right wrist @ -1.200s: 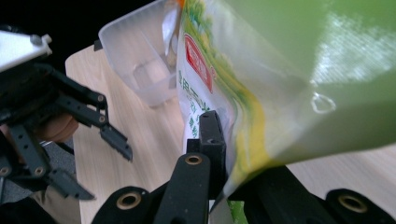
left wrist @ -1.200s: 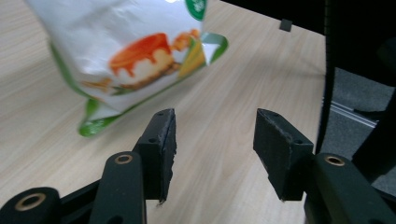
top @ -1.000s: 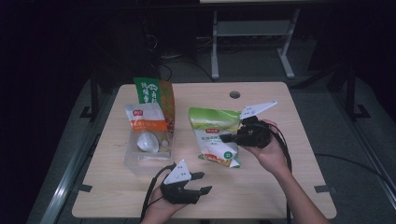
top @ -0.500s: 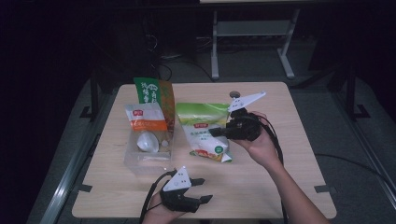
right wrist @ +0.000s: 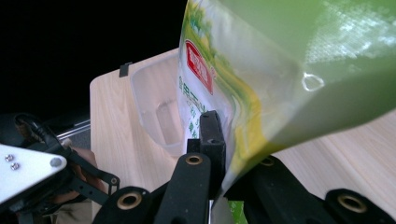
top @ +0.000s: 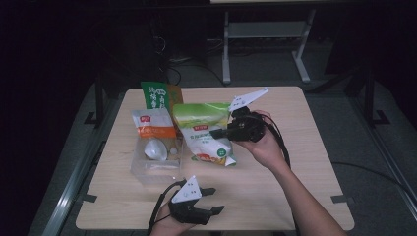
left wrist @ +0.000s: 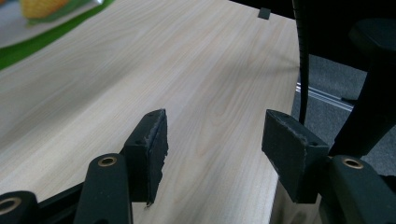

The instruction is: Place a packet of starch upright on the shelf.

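The right gripper point(top: 221, 132) is clamped on the edge of a green-and-white snack bag point(top: 206, 135), its black jaws pinching the thin plastic from both sides, as the right gripper view shows up close. The bag is a soft pouch with a plain green top band, a white middle carrying a red logo patch and printed characters, and yellow corn pictured near its lower corner; the film is glossy and creased, with a sealed seam along the edge. In the high view it hangs tilted over the middle of the wooden table point(top: 295, 172), just right of a clear plastic container point(top: 156, 164) that holds a white rounded item and sits below an orange-and-white packet point(top: 153, 125). A taller green packet point(top: 157, 96) stands behind these at the far edge. The left gripper point(top: 209, 201) rests near the table's front edge, well apart from the bag, and its jaws have just been opening; they stand moderately apart with only bare wood between them.
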Motion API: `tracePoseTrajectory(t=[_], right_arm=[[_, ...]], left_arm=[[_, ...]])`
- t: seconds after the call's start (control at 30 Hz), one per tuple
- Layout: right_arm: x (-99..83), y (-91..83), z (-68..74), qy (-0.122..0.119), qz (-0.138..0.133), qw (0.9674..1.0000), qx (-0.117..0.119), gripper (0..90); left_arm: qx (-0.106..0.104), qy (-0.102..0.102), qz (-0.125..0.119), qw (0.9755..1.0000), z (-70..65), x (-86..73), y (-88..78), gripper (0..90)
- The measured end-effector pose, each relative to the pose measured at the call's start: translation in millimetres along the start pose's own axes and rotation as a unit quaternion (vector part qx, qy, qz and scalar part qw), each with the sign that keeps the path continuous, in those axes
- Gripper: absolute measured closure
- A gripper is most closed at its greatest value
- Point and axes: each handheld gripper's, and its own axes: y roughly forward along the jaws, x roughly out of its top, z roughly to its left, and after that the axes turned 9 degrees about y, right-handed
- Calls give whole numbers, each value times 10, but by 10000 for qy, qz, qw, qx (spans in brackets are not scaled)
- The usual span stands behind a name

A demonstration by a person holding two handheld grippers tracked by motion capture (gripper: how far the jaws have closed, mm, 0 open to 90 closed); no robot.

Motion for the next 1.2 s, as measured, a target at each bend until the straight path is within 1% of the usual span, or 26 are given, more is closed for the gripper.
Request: tracePoseTrajectory(t=[0.07,0.17,0.27,0.33,0.37,0.43,0.5,0.57,0.6,0.63,0.7,0.77,0.8,0.87,0.93,1.0,1.1,1.13,1.2], right_arm=[[25,8,17,13,11,10000,6,891],[67,25,36,-31,26,10000,5,891],[115,48,66,-76,10,10000,30,891],[153,74,87,-117,0,9999,49,892],[173,90,102,-105,1,9999,76,893],[213,127,132,-125,-10,9998,124,893],[258,166,159,-172,7,9997,162,892],[303,204,185,-227,0,9995,215,893],[326,223,204,-221,-7,9995,231,893],[350,245,220,-237,-12,9994,259,893],[394,296,250,-282,-13,9991,309,892],[437,356,283,-297,-11,9989,374,893],[456,388,296,-333,-15,9986,402,893],[491,452,330,-363,-13,9983,463,892],[522,517,362,-378,-26,9979,529,893],[554,589,383,-428,-10,9976,547,893],[596,700,432,-350,-14,9974,627,893],[609,740,440,-396,-20,9972,630,893],[630,824,463,-403,-22,9970,659,893]], left_arm=[[3,-11,-24,10000,-4,0,3,397],[-12,-62,-55,10000,-22,2,15,395],[-24,46,-40,10000,-23,3,29,394],[-40,43,-3,10000,-31,-1,40,394],[-52,7,-10,10000,-40,-3,48,393],[-71,-4,-10,10000,-50,-6,63,393],[-82,33,3,10000,-55,-5,68,393],[-107,29,20,9999,-68,-4,76,392],[-105,47,20,9999,-72,-3,82,392],[-118,109,53,9999,-66,-2,81,392],[-134,148,71,9998,-65,1,83,391],[-131,142,49,9998,-72,2,85,391],[-130,88,14,9999,-83,4,88,391],[-119,116,8,9999,-82,6,85,391],[-139,69,-23,9999,-83,0,91,386],[-132,66,-34,9999,-76,-2,88,385],[-129,60,-57,9999,-71,0,76,385],[-127,55,-67,9999,-71,0,73,385],[-134,53,-33,9999,-69,-3,72,383]])
